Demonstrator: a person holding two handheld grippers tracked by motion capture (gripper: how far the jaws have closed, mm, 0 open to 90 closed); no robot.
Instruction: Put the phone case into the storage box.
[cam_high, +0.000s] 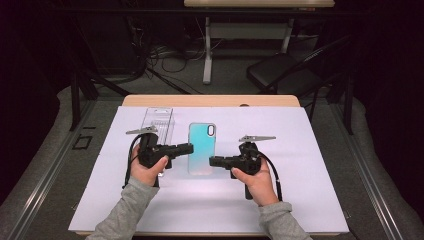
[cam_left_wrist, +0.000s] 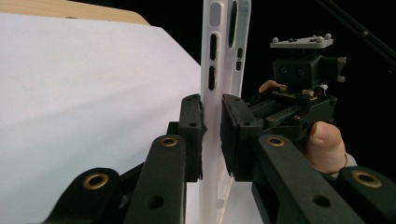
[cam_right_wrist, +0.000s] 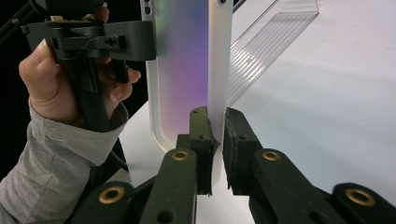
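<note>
No text, label, brand, number or sign is being shown legibly on anything in these views.

The glossy turquoise plastic phone case (cam_high: 201, 148) is catching the light, its smooth back shimmering from teal to violet, while its pale translucent rim is looking softer and slightly frosted. The clear ribbed plastic packaging tray (cam_high: 158, 121) is gleaming beside it, hard and see-through. The matt white paper sheet (cam_high: 280, 200) is lying smooth and dull over the light wooden worktop (cam_high: 210, 101), whose edge is showing a satin grain. The left gripper (cam_left_wrist: 212, 135) and right gripper (cam_right_wrist: 217, 149) are looking like matt black plastic, faintly textured, with brass-coloured metal rivets glinting at the joints. The person's grey knitted cloth sleeve (cam_right_wrist: 51, 168) is looking soft and fuzzy.
</note>
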